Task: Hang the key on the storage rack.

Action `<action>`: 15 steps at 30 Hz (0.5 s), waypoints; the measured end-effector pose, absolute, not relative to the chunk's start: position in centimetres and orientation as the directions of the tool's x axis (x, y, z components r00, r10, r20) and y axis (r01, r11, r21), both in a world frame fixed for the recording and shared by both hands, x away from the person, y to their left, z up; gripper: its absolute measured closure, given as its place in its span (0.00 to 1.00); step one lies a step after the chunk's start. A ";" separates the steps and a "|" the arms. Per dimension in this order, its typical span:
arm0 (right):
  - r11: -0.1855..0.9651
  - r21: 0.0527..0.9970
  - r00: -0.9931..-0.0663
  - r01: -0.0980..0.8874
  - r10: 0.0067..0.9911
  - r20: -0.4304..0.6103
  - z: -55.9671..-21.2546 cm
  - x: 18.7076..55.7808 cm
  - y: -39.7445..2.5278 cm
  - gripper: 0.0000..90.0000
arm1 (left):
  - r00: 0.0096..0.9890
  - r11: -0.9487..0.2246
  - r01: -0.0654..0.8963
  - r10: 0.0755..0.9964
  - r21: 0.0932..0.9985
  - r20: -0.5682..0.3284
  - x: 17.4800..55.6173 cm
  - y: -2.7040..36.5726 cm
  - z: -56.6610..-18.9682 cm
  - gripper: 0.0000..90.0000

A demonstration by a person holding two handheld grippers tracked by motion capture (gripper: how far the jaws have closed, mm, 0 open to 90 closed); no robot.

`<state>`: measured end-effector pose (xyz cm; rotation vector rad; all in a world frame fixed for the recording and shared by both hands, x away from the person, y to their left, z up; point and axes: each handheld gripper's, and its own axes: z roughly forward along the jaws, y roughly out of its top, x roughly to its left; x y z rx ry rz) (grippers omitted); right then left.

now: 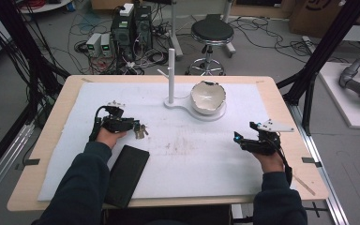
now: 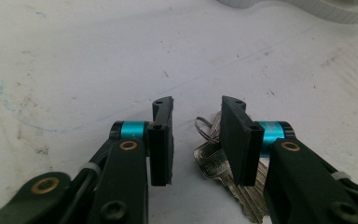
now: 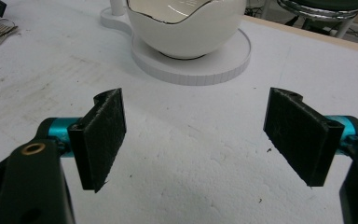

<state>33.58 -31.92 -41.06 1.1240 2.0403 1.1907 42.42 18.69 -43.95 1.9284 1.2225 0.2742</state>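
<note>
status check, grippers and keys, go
Left gripper open, jaws astride keys, not clamped. Right gripper open, empty, short of bowl. Nothing in the way.

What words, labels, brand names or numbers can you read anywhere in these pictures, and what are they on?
None can be read.
Cardboard box behind the table, top right of the high view: a dark printed mark, cut off and too blurred to read.
Keys between the left gripper's jaws: no legible stamping.
</note>
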 end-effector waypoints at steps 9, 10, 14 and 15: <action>0.273 0.875 -0.521 0.401 0.853 -0.027 -41.1 33.7 -31.9 0.24 | 0.513 -0.184 0.662 0.818 0.726 -0.260 42.7 19.0 -44.3 0.88; 0.273 0.875 -0.521 0.401 0.853 -0.027 -41.1 33.7 -31.9 0.24 | 0.513 -0.184 0.662 0.818 0.726 -0.260 42.7 19.0 -44.3 0.86; 0.273 0.874 -0.520 0.403 0.854 -0.028 -41.1 33.7 -32.0 0.24 | 0.518 -0.172 0.667 0.806 0.725 -0.285 42.8 18.9 -44.4 0.87; 0.273 0.873 -0.519 0.404 0.854 -0.027 -41.1 33.7 -32.0 0.24 | 0.517 -0.173 0.668 0.807 0.724 -0.285 42.8 18.9 -44.4 0.87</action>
